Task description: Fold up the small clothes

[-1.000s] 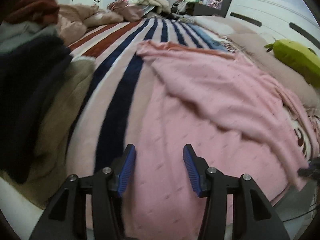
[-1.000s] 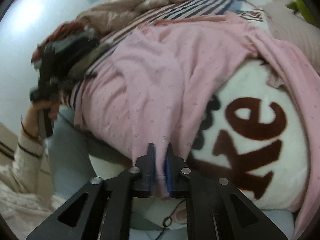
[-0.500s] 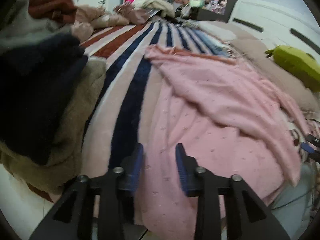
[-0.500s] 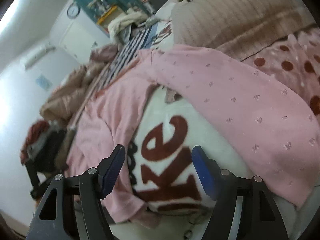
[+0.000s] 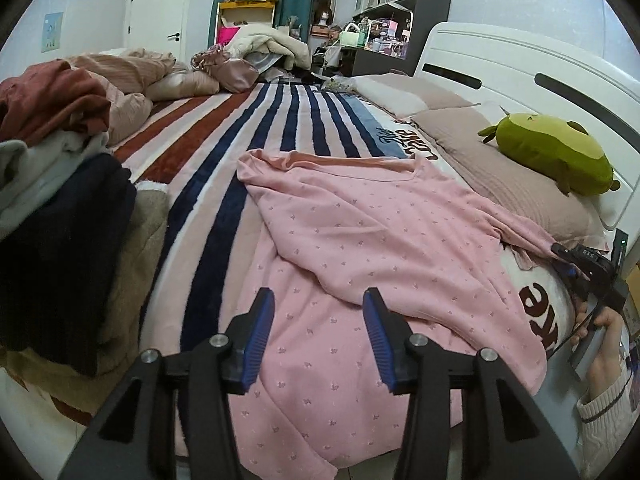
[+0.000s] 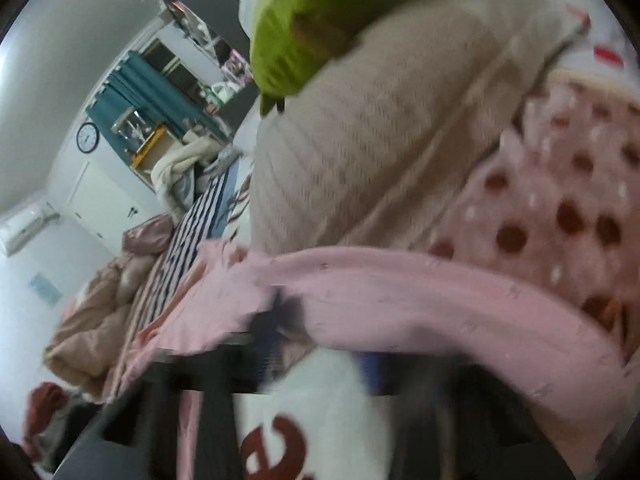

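A home bedroom: a striped blanket (image 5: pixel 248 136) is covering the bed, headboard (image 5: pixel 520 72) at right, cluttered shelves (image 5: pixel 384 4) standing top center.

The bed (image 5: pixel 248 168), covered by a striped blanket (image 5: pixel 304 120), carries a pink dotted garment (image 5: pixel 360 240) spread flat, a clothes pile (image 5: pixel 60 184) at its left edge, beige pillows (image 5: pixel 500 168) and a green plush toy (image 5: pixel 552 152).

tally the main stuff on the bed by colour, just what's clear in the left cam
pink: 1, the pink dotted top spread on the striped blanket
green: 1, the plush toy on a pillow
beige: 2, the pillows by the headboard
rust red: 1, the crumpled garment on the pile at left
dark navy: 1, the knit garment on that pile
total: 6
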`<control>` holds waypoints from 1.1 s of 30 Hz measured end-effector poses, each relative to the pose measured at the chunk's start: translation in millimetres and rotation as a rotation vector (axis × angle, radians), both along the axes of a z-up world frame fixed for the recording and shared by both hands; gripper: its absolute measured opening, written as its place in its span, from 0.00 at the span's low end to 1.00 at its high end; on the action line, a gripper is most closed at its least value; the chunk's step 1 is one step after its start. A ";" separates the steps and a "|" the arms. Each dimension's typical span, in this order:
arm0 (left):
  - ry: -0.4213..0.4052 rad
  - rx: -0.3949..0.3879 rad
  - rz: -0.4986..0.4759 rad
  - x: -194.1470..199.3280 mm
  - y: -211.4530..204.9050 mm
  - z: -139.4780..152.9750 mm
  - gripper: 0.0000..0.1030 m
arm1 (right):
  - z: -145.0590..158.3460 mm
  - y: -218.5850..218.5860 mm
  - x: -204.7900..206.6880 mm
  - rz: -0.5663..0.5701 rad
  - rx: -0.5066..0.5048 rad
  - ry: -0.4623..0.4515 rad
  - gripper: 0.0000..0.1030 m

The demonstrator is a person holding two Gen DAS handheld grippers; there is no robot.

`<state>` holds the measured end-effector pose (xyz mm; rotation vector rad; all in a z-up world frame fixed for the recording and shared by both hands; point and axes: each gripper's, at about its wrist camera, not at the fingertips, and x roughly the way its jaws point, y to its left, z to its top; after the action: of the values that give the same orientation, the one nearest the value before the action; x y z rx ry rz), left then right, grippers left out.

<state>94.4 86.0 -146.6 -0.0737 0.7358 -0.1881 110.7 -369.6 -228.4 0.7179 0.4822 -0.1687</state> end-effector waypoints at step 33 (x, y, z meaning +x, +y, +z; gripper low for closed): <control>-0.065 -0.079 -0.013 -6.6 28.5 -2.4 0.45 | 31.8 173.5 33.7 0.919 -0.374 0.177 0.57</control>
<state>87.8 114.5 -149.0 -0.1371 0.6645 -0.2312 144.3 -196.2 -196.6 0.0674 0.8766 0.5345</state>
